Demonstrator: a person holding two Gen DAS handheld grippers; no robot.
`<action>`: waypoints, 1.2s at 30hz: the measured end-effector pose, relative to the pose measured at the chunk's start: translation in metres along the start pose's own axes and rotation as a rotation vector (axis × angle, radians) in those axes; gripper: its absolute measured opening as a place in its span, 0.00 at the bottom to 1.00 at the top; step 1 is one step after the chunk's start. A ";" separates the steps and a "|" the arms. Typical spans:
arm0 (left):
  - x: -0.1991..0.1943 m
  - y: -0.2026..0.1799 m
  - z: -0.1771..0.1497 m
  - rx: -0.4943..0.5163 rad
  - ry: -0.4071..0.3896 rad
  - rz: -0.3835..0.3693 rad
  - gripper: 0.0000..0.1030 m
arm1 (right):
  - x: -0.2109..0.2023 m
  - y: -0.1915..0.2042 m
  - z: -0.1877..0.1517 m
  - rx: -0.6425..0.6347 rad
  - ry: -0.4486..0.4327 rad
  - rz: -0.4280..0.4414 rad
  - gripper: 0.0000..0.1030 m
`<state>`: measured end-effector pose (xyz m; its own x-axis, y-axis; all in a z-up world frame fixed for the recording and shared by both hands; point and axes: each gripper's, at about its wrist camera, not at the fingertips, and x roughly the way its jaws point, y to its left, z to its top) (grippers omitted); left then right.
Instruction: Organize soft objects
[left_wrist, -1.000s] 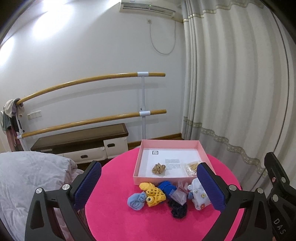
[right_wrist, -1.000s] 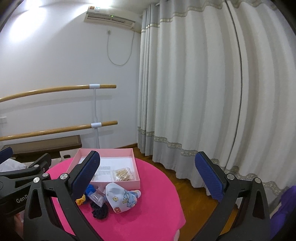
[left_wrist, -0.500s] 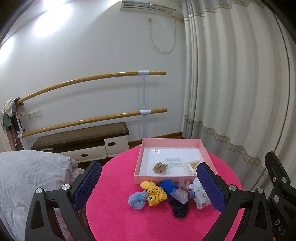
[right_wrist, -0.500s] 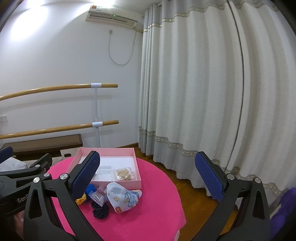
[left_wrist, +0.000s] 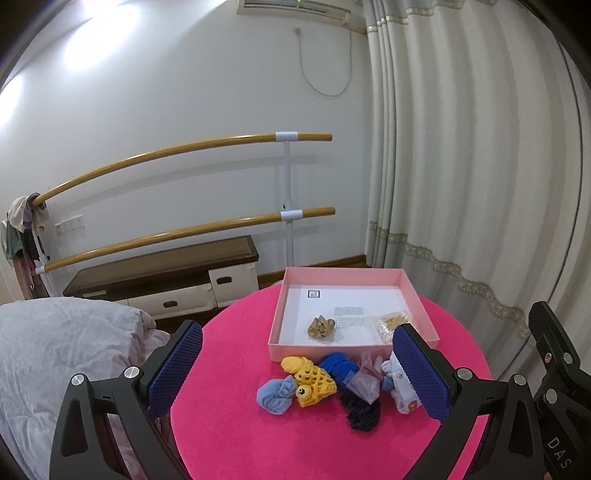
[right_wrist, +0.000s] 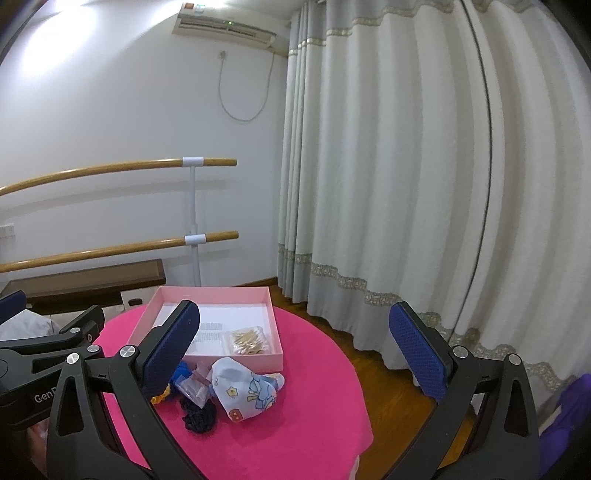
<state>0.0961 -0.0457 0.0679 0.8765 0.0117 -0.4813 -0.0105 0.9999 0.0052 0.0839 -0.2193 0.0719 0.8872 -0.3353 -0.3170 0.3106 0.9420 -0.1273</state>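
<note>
A pink box (left_wrist: 280, 317) (right_wrist: 275, 325) sits at the far side of a round pink table (left_wrist: 229, 424) (right_wrist: 306, 424). Inside it lie a tan scrunchie (left_wrist: 322, 325) and a packet of cotton swabs (left_wrist: 388, 322) (right_wrist: 248, 339). In front of the box is a pile: a light blue cloth ball (left_wrist: 275, 397), a yellow crochet fish (left_wrist: 310, 376), a blue sock (left_wrist: 338, 365), a small clear pouch (left_wrist: 364, 380) (right_wrist: 194, 386), a black scrunchie (left_wrist: 362, 411) (right_wrist: 197, 415) and a printed baby bib (right_wrist: 245, 391). My left gripper (left_wrist: 295, 373) hovers open above the pile. My right gripper (right_wrist: 295, 354) stays open over the table's right side.
A two-rail wooden barre (left_wrist: 184, 151) and a low wooden bench (left_wrist: 162, 266) stand against the white wall. Curtains (right_wrist: 406, 184) hang to the right. A grey duvet (left_wrist: 55, 350) lies left of the table. Wooden floor (right_wrist: 388, 391) shows past the table's right edge.
Both views have shifted slightly; the table and box sit a little higher and closer in frame. No object has moved, and both grippers stay open.
</note>
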 end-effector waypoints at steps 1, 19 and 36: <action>0.000 -0.001 0.001 0.001 0.004 0.001 0.99 | 0.002 0.000 0.000 -0.001 0.009 0.002 1.00; 0.073 0.000 0.004 0.024 0.196 0.035 0.99 | 0.065 0.021 -0.027 -0.046 0.208 0.053 1.00; 0.169 0.044 -0.020 0.006 0.385 0.108 1.00 | 0.125 0.082 -0.057 -0.156 0.389 0.173 1.00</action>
<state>0.2339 0.0004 -0.0302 0.6257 0.1171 -0.7712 -0.0891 0.9929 0.0785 0.2008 -0.1843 -0.0318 0.7182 -0.1816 -0.6717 0.0874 0.9813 -0.1717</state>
